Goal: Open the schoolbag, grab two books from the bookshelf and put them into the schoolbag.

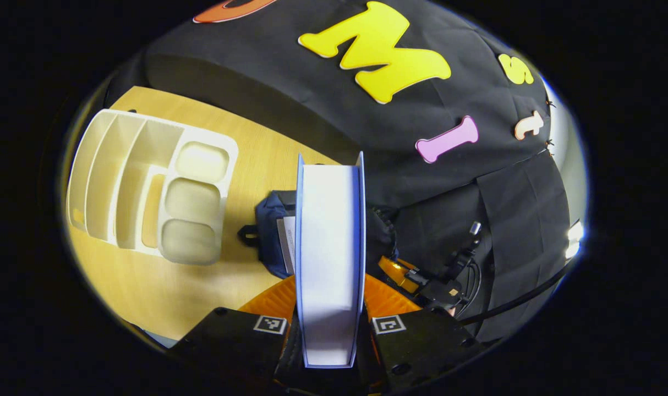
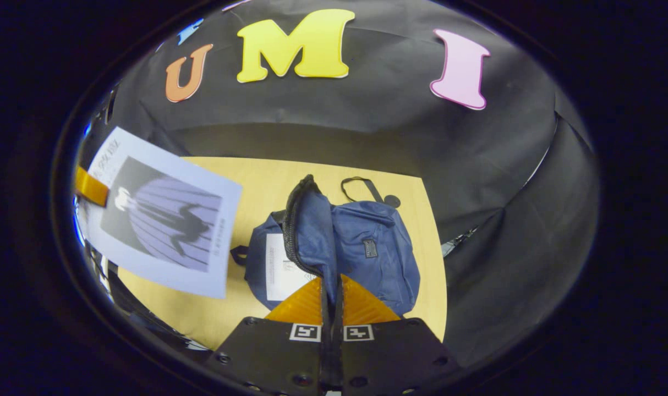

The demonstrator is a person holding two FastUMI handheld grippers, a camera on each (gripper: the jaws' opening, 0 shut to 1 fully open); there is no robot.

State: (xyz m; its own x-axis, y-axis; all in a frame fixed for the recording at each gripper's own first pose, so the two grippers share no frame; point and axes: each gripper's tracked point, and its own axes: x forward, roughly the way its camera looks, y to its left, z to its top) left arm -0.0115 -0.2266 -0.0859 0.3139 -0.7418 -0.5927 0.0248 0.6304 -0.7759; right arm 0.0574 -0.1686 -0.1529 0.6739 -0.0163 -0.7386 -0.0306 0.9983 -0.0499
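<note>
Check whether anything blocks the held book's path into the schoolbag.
Nothing visible does. The left tongs grip the book above the table, and the right tongs hold the schoolbag flap up, exposing a first book inside.

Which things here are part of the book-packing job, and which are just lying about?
In the job:
- book clamped in the left gripper
- blue schoolbag, its flap held up by the right gripper
- first book, already inside the bag
- white bookshelf, now without books

Lying about:
- wooden table
- black cables by the booth wall
</note>
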